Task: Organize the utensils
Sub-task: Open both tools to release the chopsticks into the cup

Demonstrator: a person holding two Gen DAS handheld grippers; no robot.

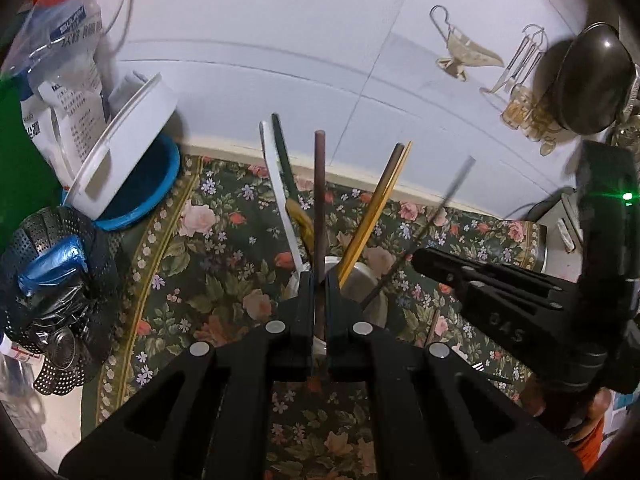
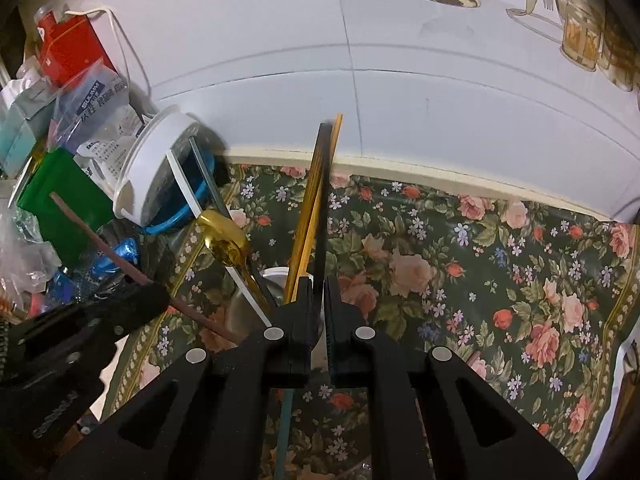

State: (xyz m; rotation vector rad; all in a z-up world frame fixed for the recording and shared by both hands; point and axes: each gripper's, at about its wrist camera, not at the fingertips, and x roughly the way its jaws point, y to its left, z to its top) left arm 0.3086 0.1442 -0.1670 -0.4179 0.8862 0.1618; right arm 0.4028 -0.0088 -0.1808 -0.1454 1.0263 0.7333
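Observation:
My left gripper (image 1: 319,282) is shut on a dark brown chopstick (image 1: 320,200) that stands upright over a metal cup (image 1: 362,276) on the floral cloth. The cup holds a white handle (image 1: 276,192), a dark green handle, a gold spoon (image 1: 302,220) and gold chopsticks (image 1: 376,216). My right gripper (image 2: 318,286) is shut on a thin black chopstick (image 2: 323,200), held just right of the same cup (image 2: 276,278) beside the gold chopsticks (image 2: 310,208). In the right wrist view the left gripper (image 2: 158,300) and its brown chopstick (image 2: 100,240) show at the left.
A tilted white tub (image 1: 120,148) leans in a blue bowl (image 1: 156,196) at the back left. A metal steamer basket (image 1: 52,292) with a black bag sits at the left, with plastic bags and a green box (image 2: 60,200) behind. The tiled wall (image 1: 300,60) bounds the cloth (image 2: 480,280).

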